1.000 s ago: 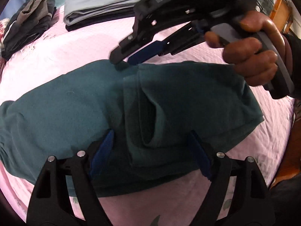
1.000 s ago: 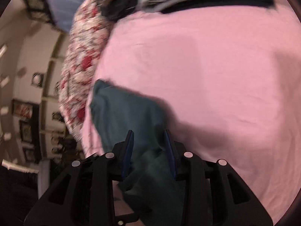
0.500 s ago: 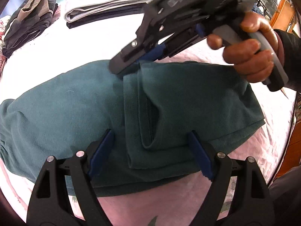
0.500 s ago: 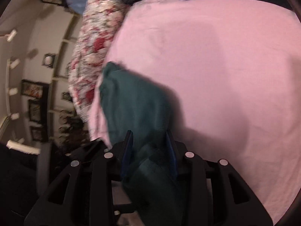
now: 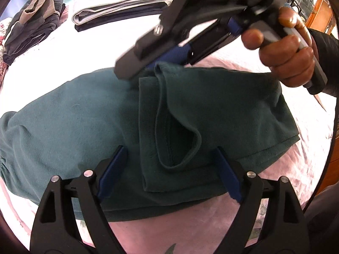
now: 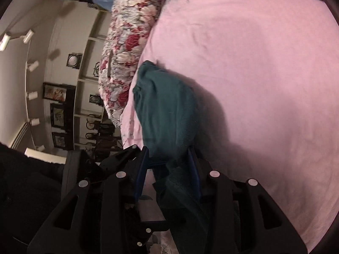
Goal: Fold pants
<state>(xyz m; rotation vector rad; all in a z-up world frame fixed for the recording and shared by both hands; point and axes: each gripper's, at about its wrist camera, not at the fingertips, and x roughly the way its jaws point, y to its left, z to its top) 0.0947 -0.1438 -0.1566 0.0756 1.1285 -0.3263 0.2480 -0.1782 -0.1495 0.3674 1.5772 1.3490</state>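
Left gripper [image 5: 169, 167] fingers spread wide over the teal fleece pants [image 5: 84, 122], lying part-folded on the pink bedsheet [image 5: 190, 228]. Beyond, right gripper [image 5: 152, 63] pinches the cuff edge; final fold judged outstanding

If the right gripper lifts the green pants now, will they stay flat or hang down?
The green pants would probably droop: the cloth already sags and curls near the right gripper. They look like soft fleece, so likely light and not slippery.
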